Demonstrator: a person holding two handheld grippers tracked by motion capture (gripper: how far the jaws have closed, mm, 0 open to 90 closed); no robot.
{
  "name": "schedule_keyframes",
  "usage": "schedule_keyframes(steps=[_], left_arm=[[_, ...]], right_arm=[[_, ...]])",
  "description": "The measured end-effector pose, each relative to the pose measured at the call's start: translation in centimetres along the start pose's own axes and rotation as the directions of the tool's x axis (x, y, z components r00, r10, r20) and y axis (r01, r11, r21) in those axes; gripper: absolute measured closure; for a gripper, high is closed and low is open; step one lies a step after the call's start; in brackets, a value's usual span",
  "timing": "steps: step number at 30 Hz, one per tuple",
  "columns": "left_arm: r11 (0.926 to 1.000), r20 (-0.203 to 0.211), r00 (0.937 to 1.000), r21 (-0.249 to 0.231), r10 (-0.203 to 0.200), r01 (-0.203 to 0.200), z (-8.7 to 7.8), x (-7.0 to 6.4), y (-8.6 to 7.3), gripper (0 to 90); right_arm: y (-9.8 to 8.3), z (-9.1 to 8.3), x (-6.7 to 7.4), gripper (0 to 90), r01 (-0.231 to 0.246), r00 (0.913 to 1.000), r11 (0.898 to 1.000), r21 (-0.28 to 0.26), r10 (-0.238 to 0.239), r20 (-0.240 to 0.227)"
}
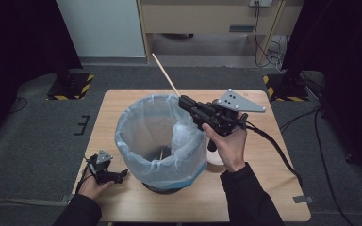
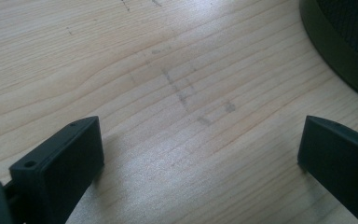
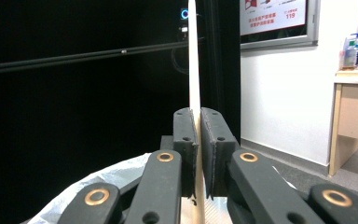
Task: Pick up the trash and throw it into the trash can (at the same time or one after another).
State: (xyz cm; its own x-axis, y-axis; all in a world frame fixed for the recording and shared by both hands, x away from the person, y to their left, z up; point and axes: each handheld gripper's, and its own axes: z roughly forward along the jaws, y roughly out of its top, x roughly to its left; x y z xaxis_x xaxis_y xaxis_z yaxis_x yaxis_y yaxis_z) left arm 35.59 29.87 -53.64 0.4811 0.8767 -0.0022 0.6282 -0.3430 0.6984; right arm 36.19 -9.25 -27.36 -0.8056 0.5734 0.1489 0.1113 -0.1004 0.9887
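Grey carpet runs around a small wooden table (image 1: 122,101), and beyond it a pale desk and a white wall close off the far side of the room. Near the middle of the table stands a round bin (image 1: 160,136) lined with a thin, pale blue plastic bag (image 1: 136,120) whose edge is folded out over the rim; everything else sits around that bin.

Over the bin's far right rim, the person's right hand (image 1: 228,143) holds the right gripper (image 1: 185,101) raised above the table, its grey three-cornered plate on top and a black cable trailing off to the right. From the right gripper view its jaws are pressed nearly together on a thin, light wooden stick (image 3: 194,60), which rises straight up between the pads (image 3: 186,135). From above, that stick (image 1: 165,75) slants up and away from the bin's far rim toward the back of the room. Inside the bin, on the bag's floor, I can make out another short pale stick-like piece, though not clearly.

At the bin's near left, low by the table's front edge, the left hand (image 1: 92,186) rests with the left gripper (image 1: 122,174), pointing toward the bin's dark base (image 2: 340,51). Its jaws stand wide apart with bare tabletop between them and nothing held.
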Motion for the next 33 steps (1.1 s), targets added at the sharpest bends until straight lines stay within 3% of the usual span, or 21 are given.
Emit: schedule_keyframes(steps=[3, 8, 16, 22, 24, 26, 33], left_arm=[[1.0, 0.0, 1.0, 0.0, 0.0, 0.0, 0.0, 0.0, 0.0, 0.0], [1.0, 0.0, 1.0, 0.0, -0.002, 0.002, 0.0, 0.0, 0.0, 0.0], [1.0, 0.001, 1.0, 0.0, 0.001, -0.001, 0.0, 0.0, 0.0, 0.0], [1.0, 0.001, 1.0, 0.0, 0.001, -0.001, 0.0, 0.0, 0.0, 0.0], [1.0, 0.001, 1.0, 0.0, 0.001, -0.001, 0.0, 0.0, 0.0, 0.0], [1.0, 0.001, 1.0, 0.0, 0.001, -0.001, 0.0, 0.0, 0.0, 0.0], [1.0, 0.001, 1.0, 0.0, 0.001, -0.001, 0.0, 0.0, 0.0, 0.0]], right_arm=[[0.1, 0.6, 0.3, 77.3, 0.009, 0.9998, 1.0, 0.015, -0.008, -0.018], [0.3, 0.6, 0.2, 73.6, 0.008, 0.9998, 1.0, 0.013, -0.008, -0.018], [2.1, -1.8, -1.3, 59.2, 0.015, 0.9978, 0.999, -0.05, -0.011, 0.065], [2.2, -4.8, -4.2, 46.4, 0.032, 0.9823, 0.998, -0.051, -0.022, 0.186], [2.0, -5.2, -4.6, 45.1, 0.029, 0.9799, 0.998, -0.051, -0.019, 0.199], [1.0, -6.4, -5.8, 40.2, 0.018, 0.9722, 0.999, -0.043, -0.008, 0.234], [-1.7, -8.1, -8.2, 36.2, -0.028, 0.9564, 0.999, -0.019, 0.032, 0.29]])
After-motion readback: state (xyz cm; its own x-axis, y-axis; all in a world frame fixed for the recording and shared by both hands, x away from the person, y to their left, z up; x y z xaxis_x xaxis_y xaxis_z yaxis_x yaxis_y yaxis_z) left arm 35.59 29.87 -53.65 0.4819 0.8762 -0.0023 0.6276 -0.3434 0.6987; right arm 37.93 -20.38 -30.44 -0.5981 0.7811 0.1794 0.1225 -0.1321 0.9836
